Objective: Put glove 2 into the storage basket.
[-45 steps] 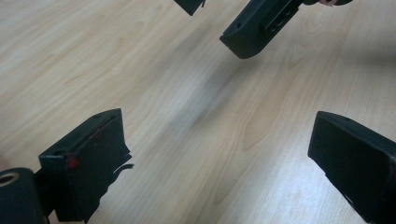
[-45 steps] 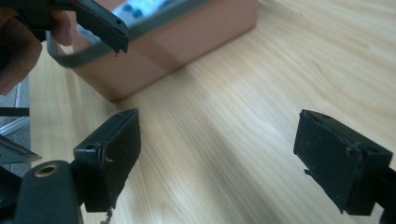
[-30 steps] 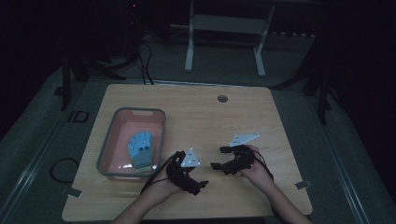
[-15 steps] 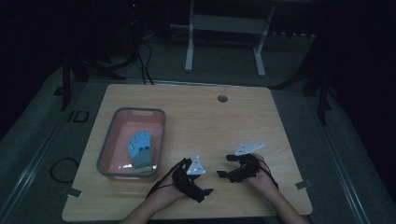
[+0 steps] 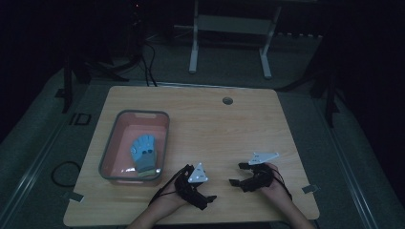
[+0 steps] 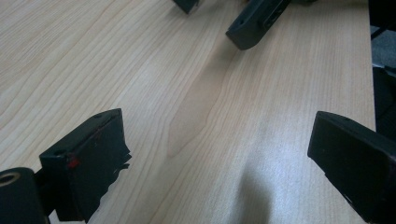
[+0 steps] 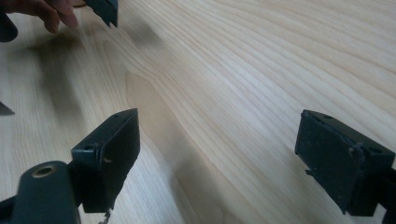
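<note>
- Table (image 5: 229, 129): a pale rounded-corner top, its wavy wood grain seen under both grippers.
- Pink rectangular tray (image 5: 110, 157), grey-rimmed, is set at the table's left; a blue glove (image 5: 144, 151) lies inside.
- Left gripper (image 5: 210, 196) and right gripper (image 5: 235, 174), of matt black, are held with jaws parted wide over bare wood near the front edge.

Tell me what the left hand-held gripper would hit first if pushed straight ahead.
Probably the right hand-held gripper: its black jaw lies ahead of the open left hand-held gripper, across bare wooden table. Depth is uncertain.
</note>
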Available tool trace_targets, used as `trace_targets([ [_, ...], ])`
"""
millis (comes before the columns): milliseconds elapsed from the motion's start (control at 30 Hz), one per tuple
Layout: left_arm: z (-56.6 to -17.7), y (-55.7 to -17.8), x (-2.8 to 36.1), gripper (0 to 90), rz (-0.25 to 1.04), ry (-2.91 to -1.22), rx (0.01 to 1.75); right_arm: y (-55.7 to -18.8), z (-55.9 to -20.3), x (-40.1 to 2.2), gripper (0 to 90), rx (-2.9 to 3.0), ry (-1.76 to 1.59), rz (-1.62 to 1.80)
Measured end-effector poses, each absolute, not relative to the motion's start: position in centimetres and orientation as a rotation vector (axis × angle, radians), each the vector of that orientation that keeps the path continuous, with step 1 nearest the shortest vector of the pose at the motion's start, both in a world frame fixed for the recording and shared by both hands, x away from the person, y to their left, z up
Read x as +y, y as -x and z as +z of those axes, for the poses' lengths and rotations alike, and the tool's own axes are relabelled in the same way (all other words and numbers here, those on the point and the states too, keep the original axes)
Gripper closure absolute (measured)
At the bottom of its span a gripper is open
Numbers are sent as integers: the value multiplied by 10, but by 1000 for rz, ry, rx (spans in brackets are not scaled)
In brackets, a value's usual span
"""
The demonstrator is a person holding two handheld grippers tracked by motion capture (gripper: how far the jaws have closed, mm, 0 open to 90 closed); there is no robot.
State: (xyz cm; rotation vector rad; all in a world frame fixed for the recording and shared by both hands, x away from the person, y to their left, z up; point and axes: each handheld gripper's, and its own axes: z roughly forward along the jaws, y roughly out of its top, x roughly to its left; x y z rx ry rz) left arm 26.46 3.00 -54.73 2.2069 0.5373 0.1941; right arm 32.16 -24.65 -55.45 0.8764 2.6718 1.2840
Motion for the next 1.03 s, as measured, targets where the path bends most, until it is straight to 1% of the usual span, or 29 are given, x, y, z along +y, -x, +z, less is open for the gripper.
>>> trace_targets([
  [133,-548,-264,35,48,248,-2209,552,-317,-557,-255,140,2647,-913,1295],
  [267,-549,-263,41,48,248,-2179,576,-313,-555,-264,140,2622,-937,1314],
  [567,-553,-258,44,48,237,-2187,579,-313,-552,-285,140,2542,-982,1297],
  [1033,-555,-258,43,48,227,-2185,570,-316,-553,-289,140,2529,-1000,1296],
])
